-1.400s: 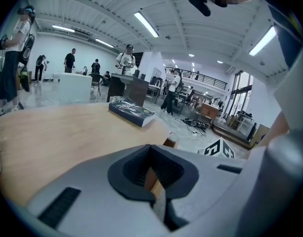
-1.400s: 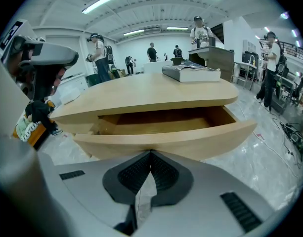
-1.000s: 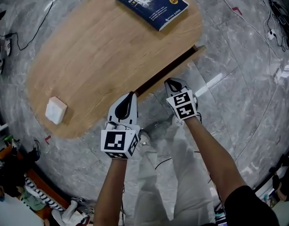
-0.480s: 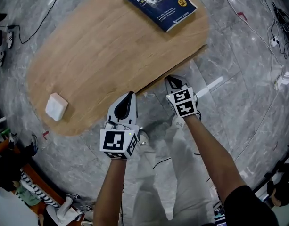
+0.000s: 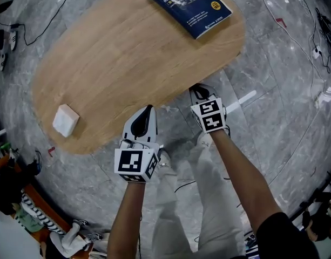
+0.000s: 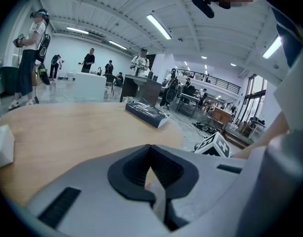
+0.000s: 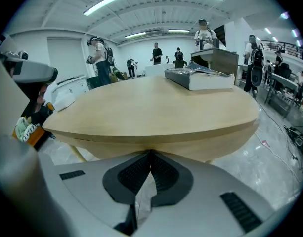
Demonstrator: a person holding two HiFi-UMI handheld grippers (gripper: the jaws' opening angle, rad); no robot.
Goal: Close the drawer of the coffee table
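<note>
The oval wooden coffee table (image 5: 127,47) shows no dark gap along its near edge; the drawer front (image 7: 191,144) sits flush under the top. My right gripper (image 5: 196,88) is shut, its tips against that edge at the right end. In the right gripper view the right gripper (image 7: 150,153) has its jaws together, right at the table's front. My left gripper (image 5: 149,108) is shut and empty, its tip at the near edge further left. The left gripper (image 6: 150,147) looks across the tabletop (image 6: 67,127).
A blue book (image 5: 189,7) lies at the table's far right, and a small white box (image 5: 65,120) near its left end. Cables (image 5: 295,31) run over the marble floor. The person's legs (image 5: 192,198) stand below the grippers. Clutter (image 5: 19,198) lies at the lower left. People (image 7: 99,53) stand beyond.
The dark gap of the open drawer under the table's right edge has vanished. My right gripper pushed forward with it to the table's edge. The left gripper stayed put.
</note>
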